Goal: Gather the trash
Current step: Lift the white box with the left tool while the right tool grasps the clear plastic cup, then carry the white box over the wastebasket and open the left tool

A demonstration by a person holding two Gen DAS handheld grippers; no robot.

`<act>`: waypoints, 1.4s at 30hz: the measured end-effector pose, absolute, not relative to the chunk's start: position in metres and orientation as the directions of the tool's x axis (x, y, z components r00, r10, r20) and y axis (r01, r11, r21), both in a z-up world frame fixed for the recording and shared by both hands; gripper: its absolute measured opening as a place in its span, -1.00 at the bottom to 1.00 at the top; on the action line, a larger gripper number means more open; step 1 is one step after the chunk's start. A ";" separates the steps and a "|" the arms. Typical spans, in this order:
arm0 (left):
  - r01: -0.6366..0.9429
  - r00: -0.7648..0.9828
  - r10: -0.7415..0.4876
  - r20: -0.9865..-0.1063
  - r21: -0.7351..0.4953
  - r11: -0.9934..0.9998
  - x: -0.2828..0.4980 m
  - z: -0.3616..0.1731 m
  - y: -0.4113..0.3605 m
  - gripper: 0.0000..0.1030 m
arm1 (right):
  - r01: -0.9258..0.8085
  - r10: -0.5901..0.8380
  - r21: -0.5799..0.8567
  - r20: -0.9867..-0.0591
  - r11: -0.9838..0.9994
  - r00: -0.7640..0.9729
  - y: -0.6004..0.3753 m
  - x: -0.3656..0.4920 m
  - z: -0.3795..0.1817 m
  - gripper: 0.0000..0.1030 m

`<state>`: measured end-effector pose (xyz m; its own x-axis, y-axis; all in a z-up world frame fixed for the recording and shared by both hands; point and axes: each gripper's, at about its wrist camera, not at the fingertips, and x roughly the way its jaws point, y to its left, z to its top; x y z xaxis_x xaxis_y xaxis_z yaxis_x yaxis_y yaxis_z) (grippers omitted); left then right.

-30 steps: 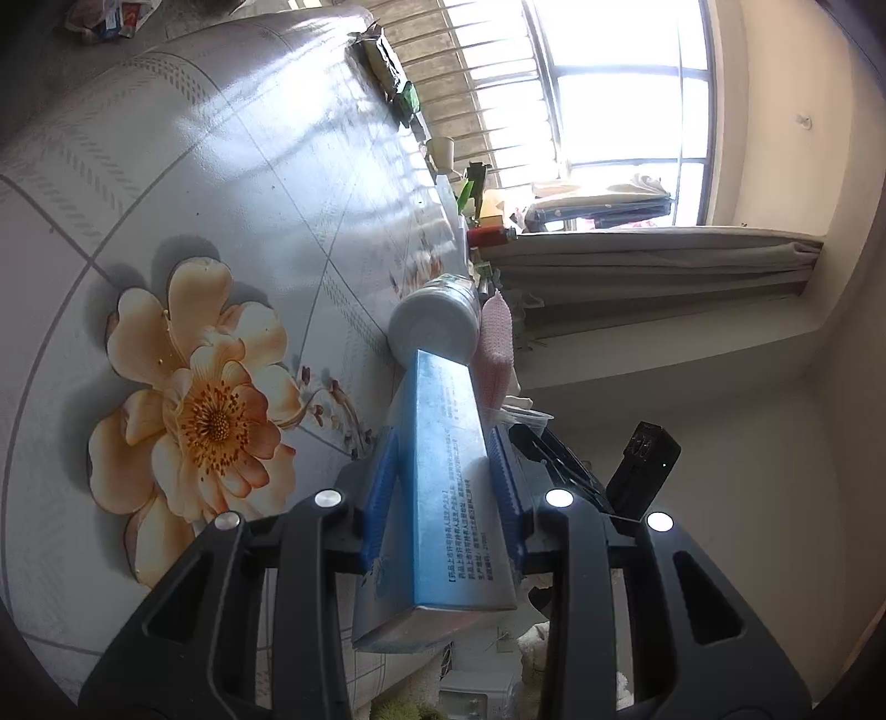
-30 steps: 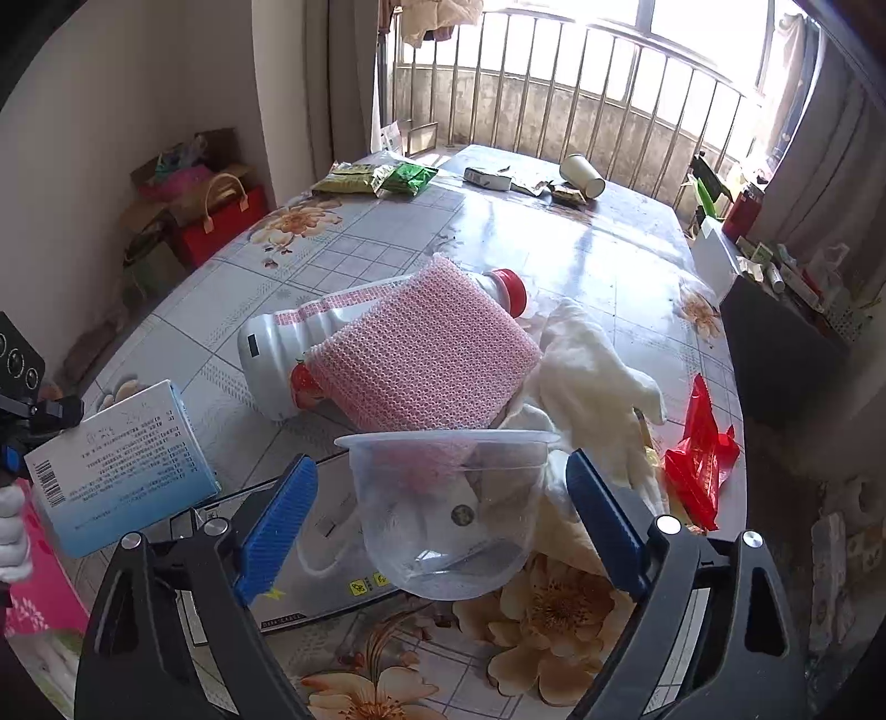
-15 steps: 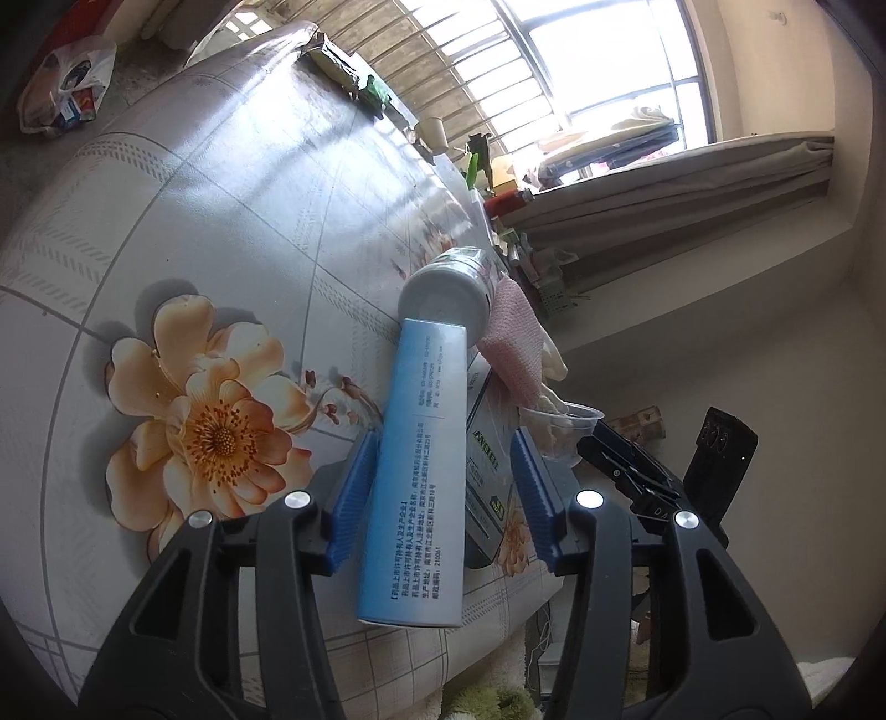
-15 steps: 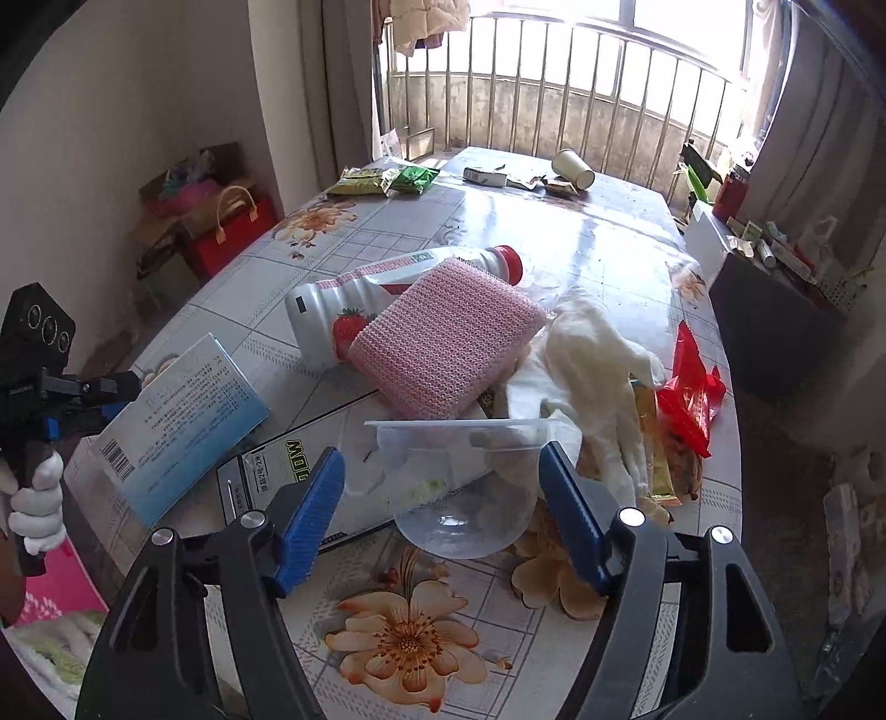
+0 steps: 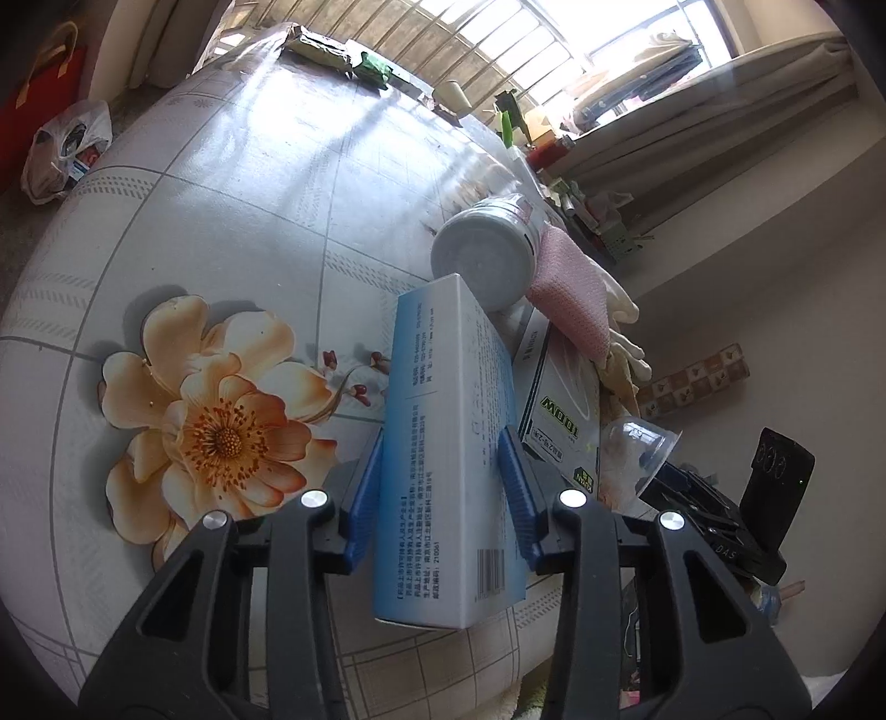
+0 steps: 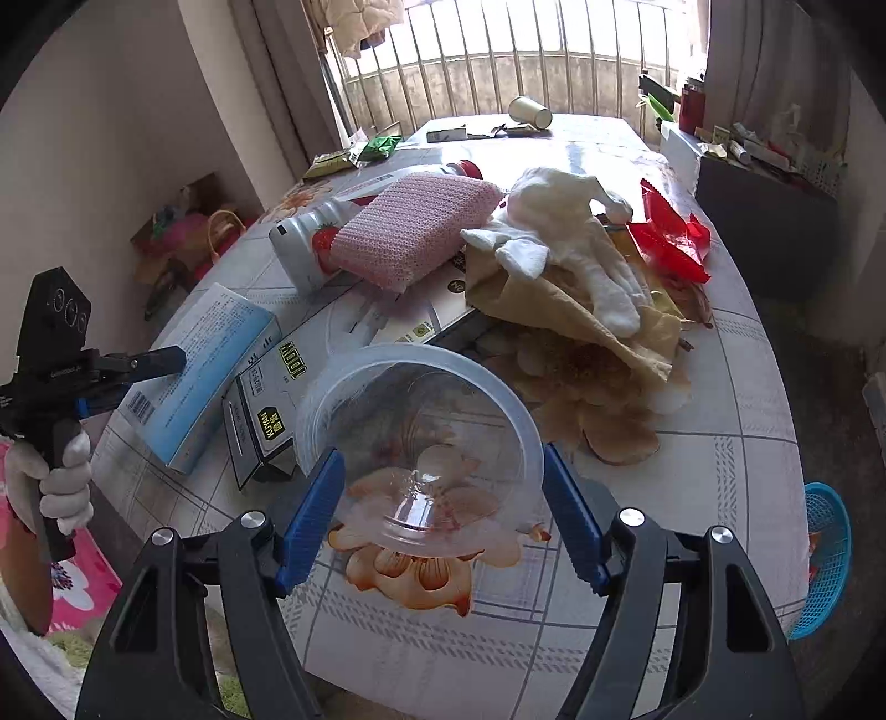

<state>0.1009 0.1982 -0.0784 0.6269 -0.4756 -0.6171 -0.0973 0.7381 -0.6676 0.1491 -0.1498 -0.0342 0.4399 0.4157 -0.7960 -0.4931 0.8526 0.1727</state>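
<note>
Left tool point(image 5: 443, 487) clamped on blue carton point(image 5: 448, 454), jaws just closing, right tool point(image 6: 443, 498) clamped on clear plastic bowl point(image 6: 421, 437) beside the carton, above floral counter point(image 6: 720, 454)

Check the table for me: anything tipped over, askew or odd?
The strawberry-labelled bottle lies on its side with a pink sponge on it. A white glove is draped over crumpled brown paper. Nothing looks spilled.

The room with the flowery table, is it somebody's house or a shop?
Most likely somebody's home. The table wears a flower-print cover, laundry hangs by the barred window, and a curtain hangs along the side. The table is littered with household bits like a strawberry-print bottle and a white glove.
</note>
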 end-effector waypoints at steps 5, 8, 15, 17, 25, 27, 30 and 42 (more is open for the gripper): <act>-0.096 0.631 -0.478 -0.612 -0.672 0.734 0.097 -0.076 0.198 -0.30 | -0.500 0.452 0.203 -0.772 0.842 0.447 -0.147 0.150 -0.036 0.38; -0.103 0.633 -0.484 -0.603 -0.686 0.720 0.095 -0.075 0.199 -0.33 | -0.501 0.447 0.196 -0.773 0.843 0.450 -0.144 0.150 -0.039 0.44; -0.110 0.648 -0.471 -0.598 -0.686 0.720 0.089 -0.069 0.199 -0.38 | -0.475 0.435 0.190 -0.761 0.859 0.481 -0.148 0.144 -0.039 0.36; -0.107 0.654 -0.469 -0.594 -0.686 0.720 0.087 -0.066 0.199 -0.38 | -0.469 0.421 0.173 -0.759 0.866 0.497 -0.149 0.141 -0.036 0.21; -0.098 0.673 -0.477 -0.565 -0.708 0.700 0.081 -0.051 0.204 -0.38 | -0.430 0.391 0.164 -0.762 0.888 0.516 -0.154 0.133 -0.036 -0.78; -0.092 0.681 -0.478 -0.555 -0.712 0.696 0.079 -0.045 0.206 -0.38 | -0.416 0.397 0.182 -0.757 0.891 0.519 -0.159 0.133 -0.036 -0.85; -0.071 0.695 -0.479 -0.537 -0.714 0.697 0.076 -0.032 0.206 -0.38 | -0.392 0.415 0.223 -0.746 0.893 0.520 -0.169 0.132 -0.033 -0.87; 0.123 0.658 -0.604 -0.450 -0.726 0.676 0.105 0.022 0.139 -0.38 | -0.265 0.476 0.400 -0.663 0.878 0.578 -0.241 0.120 -0.023 -0.88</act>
